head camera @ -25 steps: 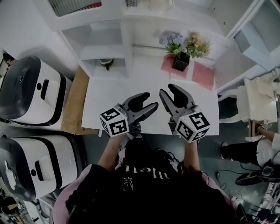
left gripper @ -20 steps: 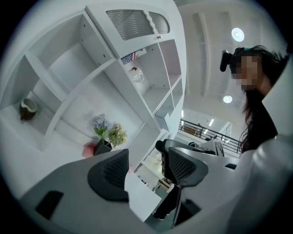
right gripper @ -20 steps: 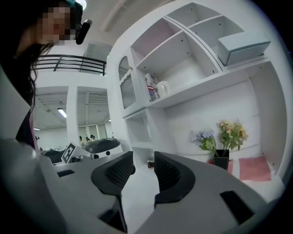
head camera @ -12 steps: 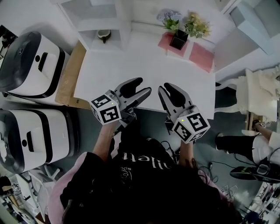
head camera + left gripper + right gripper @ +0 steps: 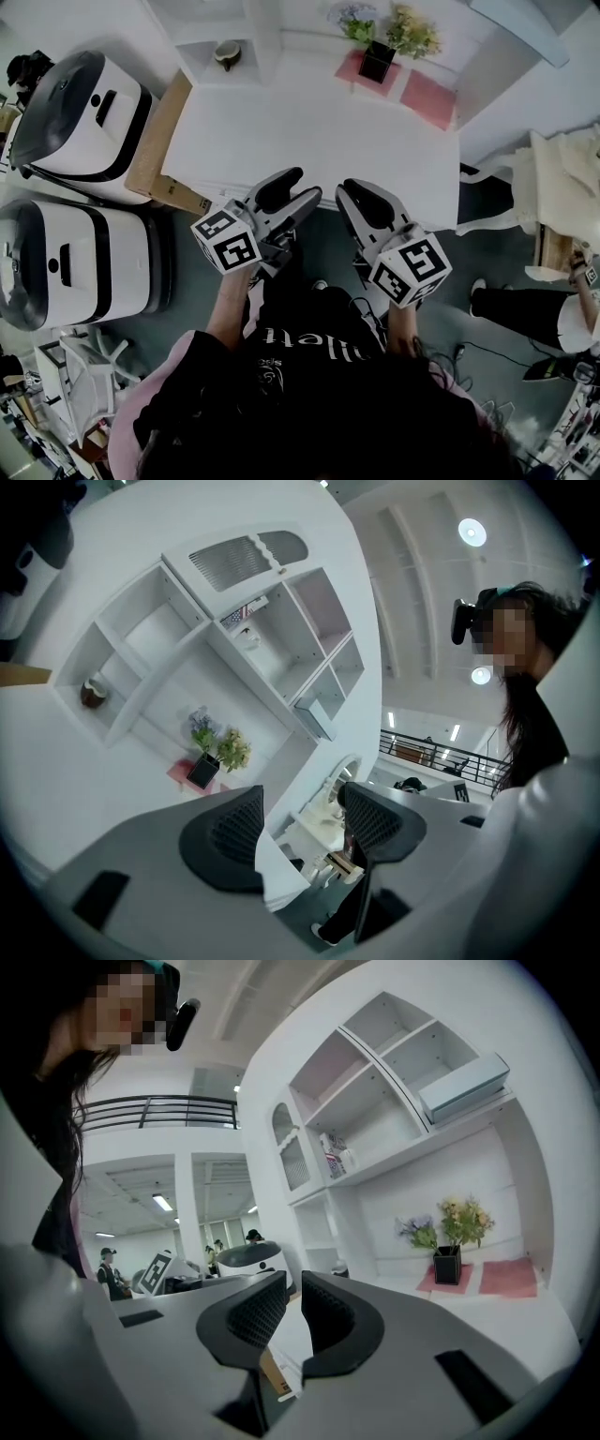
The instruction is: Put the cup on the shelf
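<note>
A small brown cup point(image 5: 226, 53) sits inside a low compartment of the white shelf point(image 5: 263, 36) at the table's far left; the left gripper view shows the cup point(image 5: 92, 694) in the same cubby. Both grippers hang over the floor, just off the near edge of the white table point(image 5: 309, 131) and far from the cup. My left gripper point(image 5: 291, 192) point(image 5: 300, 829) is open and holds nothing. On my right gripper point(image 5: 359, 199) point(image 5: 292, 1312) the jaws are closing, down to a narrow gap with nothing between them.
A black pot of flowers point(image 5: 377, 58) and pink mats point(image 5: 428, 95) lie at the table's back right. Two white-and-black machines point(image 5: 80, 127) point(image 5: 66, 267) stand left of the table beside a brown board point(image 5: 155, 141). A white chair point(image 5: 562, 202) and a seated person's legs point(image 5: 525, 309) are at right.
The table and shelf have slid away toward the top of the head view. Both grippers have drawn back from above the tabletop to past its near edge, over the floor.
</note>
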Motion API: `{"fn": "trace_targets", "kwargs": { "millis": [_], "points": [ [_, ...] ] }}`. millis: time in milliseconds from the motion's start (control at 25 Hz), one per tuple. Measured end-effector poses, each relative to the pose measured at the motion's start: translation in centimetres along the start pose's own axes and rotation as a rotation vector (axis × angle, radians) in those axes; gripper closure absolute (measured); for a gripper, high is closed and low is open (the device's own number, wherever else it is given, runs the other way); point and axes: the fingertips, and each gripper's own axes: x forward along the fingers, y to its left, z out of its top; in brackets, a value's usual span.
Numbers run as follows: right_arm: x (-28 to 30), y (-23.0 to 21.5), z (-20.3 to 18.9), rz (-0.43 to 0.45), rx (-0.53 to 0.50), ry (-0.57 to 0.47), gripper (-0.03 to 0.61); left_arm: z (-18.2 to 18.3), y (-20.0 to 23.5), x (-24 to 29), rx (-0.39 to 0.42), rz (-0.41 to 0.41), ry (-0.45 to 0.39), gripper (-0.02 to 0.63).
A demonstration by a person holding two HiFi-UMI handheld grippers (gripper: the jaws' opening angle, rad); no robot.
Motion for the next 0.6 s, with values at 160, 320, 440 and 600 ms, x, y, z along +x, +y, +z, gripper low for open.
{"fn": "trace_targets", "kwargs": {
  "millis": [160,320,440,600],
  "points": [
    [-3.0,1.7,-0.7,0.028,0.008,-0.011,0.502,-2.5,-2.3,-1.4,-0.008,0.028,0.002,0.333],
    [-4.6,3.5,-1.4,0.050,0.004,-0.010,0.503,-4.0,-4.1,-3.2,0.000,0.048,0.022,0.347],
    [-5.2,4.7,-1.8,0.061,0.007,-0.009,0.503,-4.4,-5.2,-4.5,0.006,0.051,0.024,0.380],
    [-5.6,6.2,-2.0,0.067,0.019,-0.022,0.505,-4.0,-5.8,-6.3,0.021,0.052,0.011,0.445]
  ]
}}
